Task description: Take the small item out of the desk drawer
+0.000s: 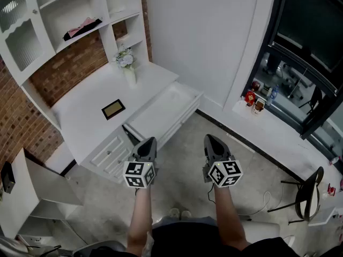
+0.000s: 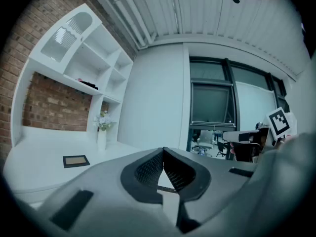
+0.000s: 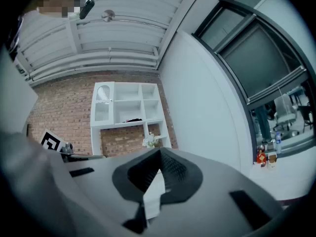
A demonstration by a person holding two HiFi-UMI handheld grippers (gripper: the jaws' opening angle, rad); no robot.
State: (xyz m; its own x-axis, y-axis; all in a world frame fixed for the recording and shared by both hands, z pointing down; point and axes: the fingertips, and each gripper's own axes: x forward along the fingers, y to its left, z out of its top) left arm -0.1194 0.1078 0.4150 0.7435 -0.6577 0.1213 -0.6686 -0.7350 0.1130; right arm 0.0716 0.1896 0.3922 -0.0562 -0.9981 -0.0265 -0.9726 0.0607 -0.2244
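The white desk point(image 1: 86, 111) stands at the left of the head view, and its wide drawer point(image 1: 185, 101) is pulled out toward the floor. I can make out nothing inside the drawer from here. A small dark-framed plaque point(image 1: 113, 109) lies on the desk top. My left gripper point(image 1: 149, 141) and right gripper point(image 1: 210, 139) are held side by side over the floor, in front of the drawer and apart from it. In the left gripper view the left gripper point(image 2: 163, 150) has its jaws together with nothing between them. The right gripper point(image 3: 159, 152) is likewise shut and empty.
A white vase of flowers point(image 1: 127, 64) stands at the back of the desk under the hutch shelves point(image 1: 80, 15). Small drawers point(image 1: 110, 154) sit below the desk's front left. A window sill with red items point(image 1: 255, 98) runs along the right, and a stool point(image 1: 306, 196) stands at the lower right.
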